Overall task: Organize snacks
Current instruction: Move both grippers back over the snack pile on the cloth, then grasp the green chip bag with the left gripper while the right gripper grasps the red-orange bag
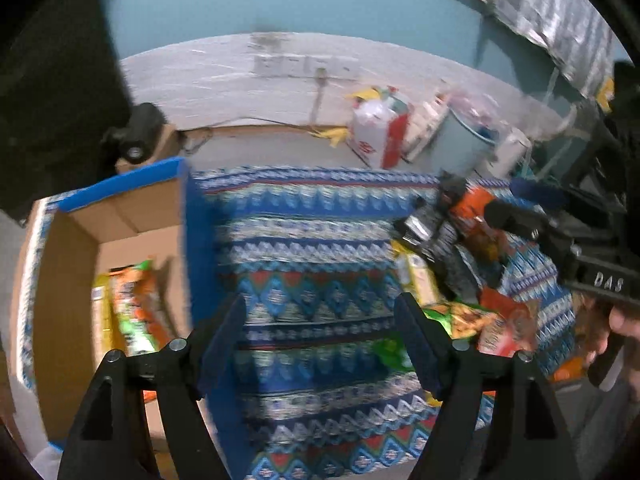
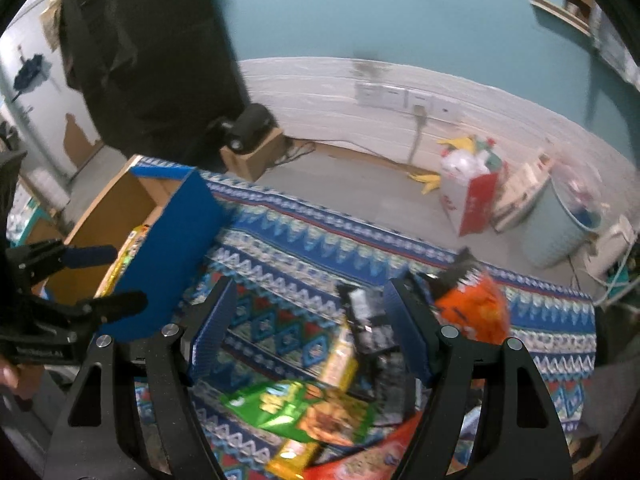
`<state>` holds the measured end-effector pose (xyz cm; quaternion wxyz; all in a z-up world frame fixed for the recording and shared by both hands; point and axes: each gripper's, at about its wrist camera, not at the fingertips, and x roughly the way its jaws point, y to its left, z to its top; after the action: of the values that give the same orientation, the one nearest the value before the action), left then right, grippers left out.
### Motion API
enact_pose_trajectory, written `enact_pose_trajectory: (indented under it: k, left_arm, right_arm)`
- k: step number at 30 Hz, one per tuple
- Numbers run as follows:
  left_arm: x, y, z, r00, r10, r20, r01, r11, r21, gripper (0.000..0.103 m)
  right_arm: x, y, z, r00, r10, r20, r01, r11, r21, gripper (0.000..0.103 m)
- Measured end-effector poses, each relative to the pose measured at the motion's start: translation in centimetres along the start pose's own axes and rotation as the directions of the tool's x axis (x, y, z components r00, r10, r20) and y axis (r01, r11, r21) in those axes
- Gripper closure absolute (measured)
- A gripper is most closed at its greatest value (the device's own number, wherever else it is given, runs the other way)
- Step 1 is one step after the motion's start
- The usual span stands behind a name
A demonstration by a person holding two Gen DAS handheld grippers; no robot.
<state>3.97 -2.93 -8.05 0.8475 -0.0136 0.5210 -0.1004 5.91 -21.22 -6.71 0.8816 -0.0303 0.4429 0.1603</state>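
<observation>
A cardboard box with blue sides (image 1: 120,216) (image 2: 176,256) sits on the left of a blue patterned cloth (image 1: 312,248) (image 2: 304,240); it holds a green-orange snack pack (image 1: 136,312) and a yellow one. A pile of snacks lies on the right: an orange bag (image 2: 476,308) (image 1: 472,208), black packs (image 2: 372,320), a yellow pack (image 2: 340,356), a green bag (image 2: 296,408) (image 1: 460,316). My left gripper (image 1: 320,336) is open and empty over the cloth beside the box. My right gripper (image 2: 308,328) is open and empty above the pile.
On the floor beyond the cloth stand a red-and-white bag (image 2: 472,196), a pale blue bin (image 2: 560,224) and a small cardboard box with a black device (image 2: 248,132). A white wall with sockets (image 2: 400,96) runs behind.
</observation>
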Motion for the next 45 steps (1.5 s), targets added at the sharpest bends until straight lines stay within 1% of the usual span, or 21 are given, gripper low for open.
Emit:
enact_pose_trajectory:
  k: [1, 6, 11, 14, 15, 21, 25, 27, 32, 34, 37, 39, 40, 44, 45]
  left_arm:
    - [0.5, -0.9, -0.1, 1.0, -0.014, -0.012, 0.014, 1.0, 0.02, 0.025]
    - [2.5, -4.2, -1.1, 0.997, -0.036, -0.069, 0.044, 0.992, 0.116, 0.025]
    - [3.8, -7.7, -2.2, 0.993, -0.046, -0.105, 0.069, 0.973, 0.221, 0.025]
    - [4.3, -9.2, -2.7, 0.99, -0.072, -0.119, 0.102, 0.959, 0.263, 0.025]
    - [4.5, -9.9, -2.9, 0.99, -0.078, -0.12, 0.11, 0.953, 0.284, 0.023]
    - [6.1, -12.0, -3.7, 0.988, -0.059, -0.143, 0.107, 0.93, 0.351, 0.022]
    - [7.5, -12.6, -3.8, 0.982, -0.074, -0.172, 0.132, 0.924, 0.358, 0.022]
    - [8.2, -12.9, -3.9, 0.981, -0.065, -0.183, 0.13, 0.92, 0.37, 0.022]
    - [10.2, -13.4, -4.4, 0.975, -0.059, -0.215, 0.14, 0.913, 0.383, 0.022]
    - [10.7, -13.6, -4.6, 0.979, -0.039, -0.202, 0.119, 0.908, 0.401, 0.022]
    - [11.5, -13.5, -4.9, 0.978, -0.033, -0.206, 0.118, 0.903, 0.414, 0.023]
    - [11.9, -13.3, -5.1, 0.978, -0.03, -0.207, 0.116, 0.901, 0.419, 0.028]
    - [12.1, -13.2, -5.2, 0.977, -0.034, -0.209, 0.121, 0.898, 0.422, 0.028]
    - [12.2, -13.1, -5.3, 0.98, -0.04, -0.197, 0.123, 0.893, 0.432, 0.036]
    - [12.2, -13.1, -5.3, 0.98, -0.044, -0.196, 0.127, 0.893, 0.431, 0.039]
  right_arm:
    - [-0.3, -0.6, -0.3, 1.0, -0.008, 0.0, 0.008, 1.0, 0.01, 0.028]
    - [-1.5, -3.2, -2.3, 0.999, -0.049, -0.016, 0.049, 0.997, 0.055, 0.027]
    - [-2.6, -6.0, -4.9, 0.994, -0.095, -0.053, 0.101, 0.989, 0.112, 0.027]
    - [-3.3, -7.7, -6.7, 0.991, -0.105, -0.079, 0.118, 0.978, 0.174, 0.027]
    - [-3.6, -8.2, -7.5, 0.99, -0.106, -0.089, 0.122, 0.973, 0.198, 0.027]
    - [-4.5, -9.8, -11.1, 0.983, -0.114, -0.146, 0.151, 0.949, 0.278, 0.027]
    - [-4.7, -10.7, -12.7, 0.981, -0.095, -0.168, 0.147, 0.933, 0.33, 0.027]
    - [-4.4, -11.0, -13.7, 0.98, -0.076, -0.184, 0.14, 0.92, 0.366, 0.027]
    - [-2.7, -10.7, -15.8, 0.971, -0.005, -0.237, 0.114, 0.887, 0.447, 0.027]
    - [-1.9, -10.5, -16.0, 0.968, 0.019, -0.25, 0.101, 0.884, 0.456, 0.027]
    - [-0.9, -10.2, -15.9, 0.965, 0.029, -0.261, 0.095, 0.888, 0.45, 0.027]
    - [0.0, -9.8, -15.8, 0.962, 0.033, -0.272, 0.095, 0.892, 0.442, 0.027]
    - [0.3, -9.7, -15.8, 0.96, 0.037, -0.277, 0.092, 0.893, 0.44, 0.027]
    - [1.9, -9.2, -15.5, 0.957, 0.045, -0.287, 0.086, 0.899, 0.429, 0.027]
    - [2.2, -9.1, -15.4, 0.957, 0.04, -0.289, 0.09, 0.902, 0.423, 0.027]
